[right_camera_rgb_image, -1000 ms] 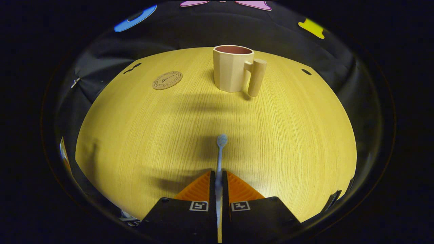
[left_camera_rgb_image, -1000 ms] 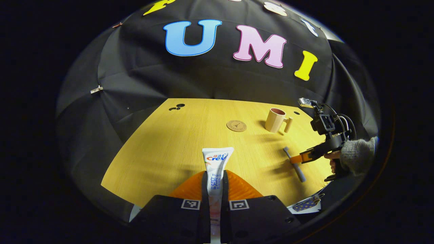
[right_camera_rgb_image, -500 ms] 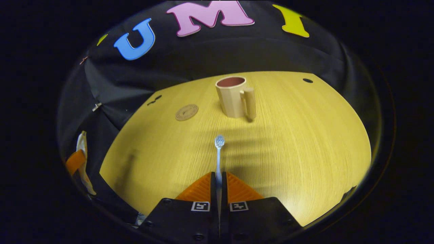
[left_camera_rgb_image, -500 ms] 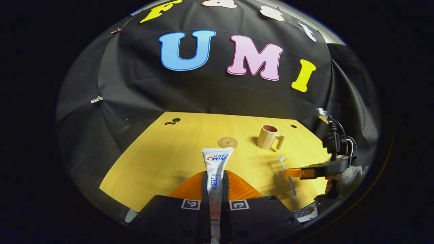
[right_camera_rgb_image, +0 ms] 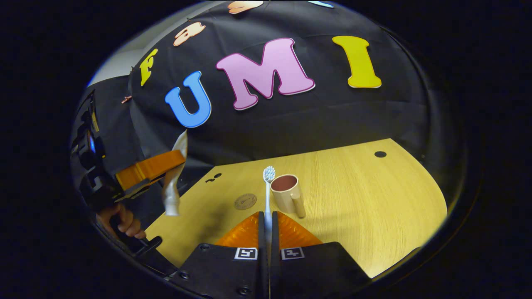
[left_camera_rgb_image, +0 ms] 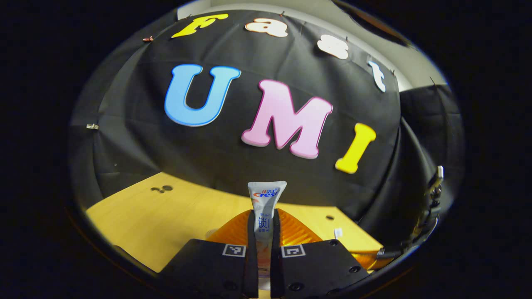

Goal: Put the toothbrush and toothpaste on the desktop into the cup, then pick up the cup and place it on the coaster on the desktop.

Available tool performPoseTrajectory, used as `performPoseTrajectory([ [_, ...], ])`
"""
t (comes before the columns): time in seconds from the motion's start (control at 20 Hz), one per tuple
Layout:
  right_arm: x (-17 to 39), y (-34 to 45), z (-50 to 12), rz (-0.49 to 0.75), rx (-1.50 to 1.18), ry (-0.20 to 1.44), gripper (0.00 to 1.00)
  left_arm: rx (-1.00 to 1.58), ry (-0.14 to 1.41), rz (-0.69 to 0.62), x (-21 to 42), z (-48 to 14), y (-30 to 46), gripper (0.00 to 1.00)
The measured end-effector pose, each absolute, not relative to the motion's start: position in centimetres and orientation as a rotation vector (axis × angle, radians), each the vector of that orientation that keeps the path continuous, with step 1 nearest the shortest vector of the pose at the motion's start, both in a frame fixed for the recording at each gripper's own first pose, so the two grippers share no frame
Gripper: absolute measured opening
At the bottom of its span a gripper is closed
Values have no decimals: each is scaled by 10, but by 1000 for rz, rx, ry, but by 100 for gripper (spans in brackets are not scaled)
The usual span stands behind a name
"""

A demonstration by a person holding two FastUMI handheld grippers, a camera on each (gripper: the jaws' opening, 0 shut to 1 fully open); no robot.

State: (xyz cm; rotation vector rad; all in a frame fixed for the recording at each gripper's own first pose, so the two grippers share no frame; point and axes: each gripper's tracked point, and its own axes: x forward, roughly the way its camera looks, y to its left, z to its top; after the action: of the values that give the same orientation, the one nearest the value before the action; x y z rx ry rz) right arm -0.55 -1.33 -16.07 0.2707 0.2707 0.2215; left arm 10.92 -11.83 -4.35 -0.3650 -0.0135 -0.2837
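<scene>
Toothpaste (left_camera_rgb_image: 266, 207) is being clenched in left claw (left_camera_rgb_image: 264, 232), toothbrush (right_camera_rgb_image: 268, 195) in right claw (right_camera_rgb_image: 268, 230), both aloft; cup (right_camera_rgb_image: 286, 195) is sitting on desk (right_camera_rgb_image: 365, 199) beside coaster (right_camera_rgb_image: 245, 201); narrow mouth is risking a miss or tipping.

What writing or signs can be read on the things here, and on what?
toothpaste tube: carries a printed label, partly covered by the fingers; left unread here.
coaster: round engraved mark, too small to read.
cup: no writing seen.
toothbrush: no writing seen.
</scene>
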Motion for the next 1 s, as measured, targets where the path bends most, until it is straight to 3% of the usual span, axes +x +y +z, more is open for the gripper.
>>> performPoseTrajectory([
  [0.3,8,-56,-159,211,231,207,6,-446,-138,-332,197,-41,-190,16],
  [0.6,29,-83,-171,206,200,183,6,-521,-170,-243,268,-91,-200,17],
  [1.0,63,-93,-170,201,235,117,6,-433,-124,-214,284,-162,-219,17],
])
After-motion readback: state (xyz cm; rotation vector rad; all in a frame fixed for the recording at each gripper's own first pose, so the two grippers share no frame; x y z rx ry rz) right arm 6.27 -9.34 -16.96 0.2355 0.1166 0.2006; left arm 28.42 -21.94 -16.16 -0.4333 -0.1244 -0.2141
